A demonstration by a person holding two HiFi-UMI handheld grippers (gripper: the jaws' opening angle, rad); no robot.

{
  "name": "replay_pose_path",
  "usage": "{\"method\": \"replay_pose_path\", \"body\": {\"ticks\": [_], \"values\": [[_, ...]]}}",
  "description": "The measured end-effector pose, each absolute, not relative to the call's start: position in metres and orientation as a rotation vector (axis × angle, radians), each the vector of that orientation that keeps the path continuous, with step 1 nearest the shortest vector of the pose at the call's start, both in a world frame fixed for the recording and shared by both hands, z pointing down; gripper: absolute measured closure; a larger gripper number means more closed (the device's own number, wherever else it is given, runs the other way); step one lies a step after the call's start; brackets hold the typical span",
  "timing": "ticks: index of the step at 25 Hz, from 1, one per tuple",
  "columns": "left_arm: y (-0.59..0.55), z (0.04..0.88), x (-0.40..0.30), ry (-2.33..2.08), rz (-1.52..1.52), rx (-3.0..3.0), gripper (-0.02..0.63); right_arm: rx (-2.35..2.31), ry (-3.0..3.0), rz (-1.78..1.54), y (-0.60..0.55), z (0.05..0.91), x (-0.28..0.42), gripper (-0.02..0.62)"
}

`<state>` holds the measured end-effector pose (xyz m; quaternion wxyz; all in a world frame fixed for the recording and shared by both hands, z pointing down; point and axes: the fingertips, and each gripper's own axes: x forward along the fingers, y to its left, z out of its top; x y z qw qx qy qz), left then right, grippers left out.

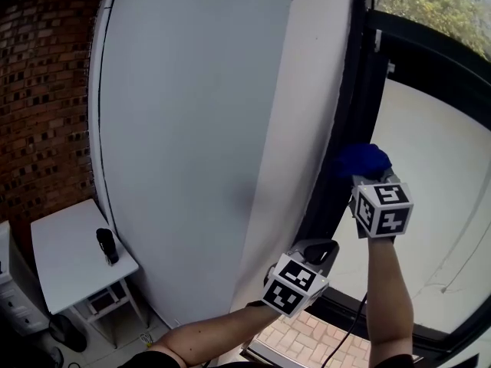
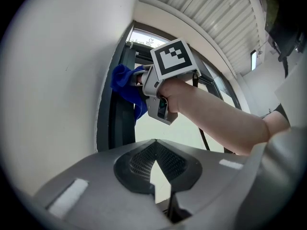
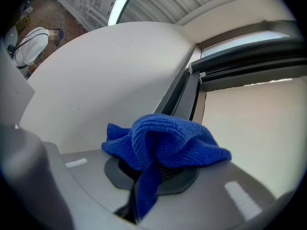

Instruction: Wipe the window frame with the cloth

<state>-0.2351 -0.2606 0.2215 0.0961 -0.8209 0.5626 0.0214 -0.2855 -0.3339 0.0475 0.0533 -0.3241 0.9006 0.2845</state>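
Left gripper (image 2: 155, 146), jaw tips together with nothing between; beyond it, the right gripper (image 2: 144, 81) holds a blue cloth (image 2: 124, 83) against the dark window frame (image 2: 114, 126).

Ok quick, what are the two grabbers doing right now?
Left gripper: shut, nothing in it.
Right gripper: shut on the blue cloth.

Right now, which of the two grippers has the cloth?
The right gripper: it is shut on the blue cloth, up by the dark window frame. The left gripper sits lower, shut on nothing.
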Motion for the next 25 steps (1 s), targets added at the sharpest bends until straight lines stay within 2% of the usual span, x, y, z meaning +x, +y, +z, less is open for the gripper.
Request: {"method": "replay_pose_path", "body": {"ticks": [19, 25], "values": [[-0.262, 0.215, -0.213, 1.542, 0.062, -2.546, 0.612, -1.002, 2.616, 0.902, -0.331, -0.032, -0.288, 0.543], [-0.269, 0.187, -0.222, 1.632, 0.132, -2.475, 0.612, -1.013, 2.578, 0.931, -0.326, -0.073, -0.281, 0.543]]}}
